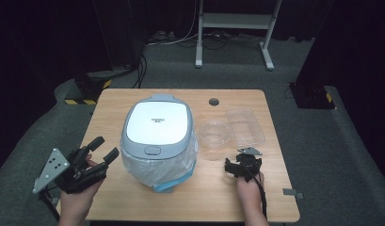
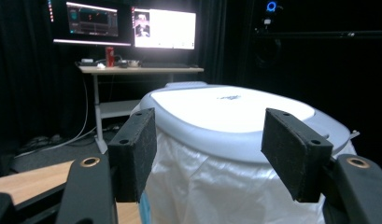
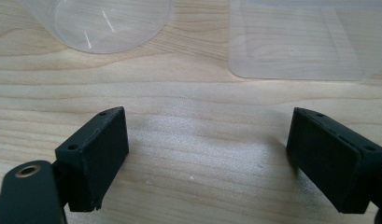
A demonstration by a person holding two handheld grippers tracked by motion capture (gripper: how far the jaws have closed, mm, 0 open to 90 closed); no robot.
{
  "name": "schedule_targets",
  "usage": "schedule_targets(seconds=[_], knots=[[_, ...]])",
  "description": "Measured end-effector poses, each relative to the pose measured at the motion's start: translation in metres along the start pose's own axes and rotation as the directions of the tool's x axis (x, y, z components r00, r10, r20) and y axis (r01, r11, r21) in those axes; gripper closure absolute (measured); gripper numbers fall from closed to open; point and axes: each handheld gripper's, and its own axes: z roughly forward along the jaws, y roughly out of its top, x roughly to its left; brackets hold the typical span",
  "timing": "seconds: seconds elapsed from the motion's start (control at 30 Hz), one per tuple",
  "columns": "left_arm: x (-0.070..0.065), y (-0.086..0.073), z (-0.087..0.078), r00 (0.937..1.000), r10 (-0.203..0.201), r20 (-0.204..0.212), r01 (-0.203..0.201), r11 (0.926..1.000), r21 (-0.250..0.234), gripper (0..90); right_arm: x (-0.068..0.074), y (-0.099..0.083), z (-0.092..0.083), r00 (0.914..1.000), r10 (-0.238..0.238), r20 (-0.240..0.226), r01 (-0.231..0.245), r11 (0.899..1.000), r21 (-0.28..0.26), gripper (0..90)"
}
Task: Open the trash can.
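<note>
A rice cooker (image 1: 157, 136) with a shut white and grey lid stands at the middle of the wooden table (image 1: 213, 200), its body wrapped in a white plastic bag. My left gripper (image 1: 108, 147) hovers just left of it, off the table's left edge, open and aimed at the cooker (image 2: 230, 112); nothing sits between the pads (image 2: 135, 149). My right gripper (image 1: 242, 159) rests low near the front right, open over bare wood (image 3: 202, 140). Just beyond it lie a clear round bowl (image 3: 100, 23) and a clear rectangular container (image 3: 296, 42).
The bowl (image 1: 214, 134) and container (image 1: 245, 127) sit side by side right of the cooker. A cable hole (image 1: 213, 101) marks the table's far edge. A white stand (image 1: 232, 21) and floor cables lie behind. Lit monitors (image 2: 165, 29) on a desk show beyond the cooker.
</note>
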Motion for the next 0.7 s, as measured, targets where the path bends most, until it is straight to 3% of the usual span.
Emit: schedule_targets(seconds=[0.37, 0.7], knots=[[-0.012, 0.004, 0.009, 0.9992, 0.017, 0.037, -0.016, 0.9992, -0.036, 41.6, 0.000, 0.000, 0.000, 1.0000, -0.003, -0.001, 0.003, 1.000, -0.001, 12.8], [-0.024, 0.006, 0.021, 0.9965, 0.026, 0.079, -0.023, 0.9991, -0.037, 43.9, 0.000, 0.000, 0.000, 0.9999, -0.013, -0.007, 0.013, 1.000, -0.002, 12.8]])
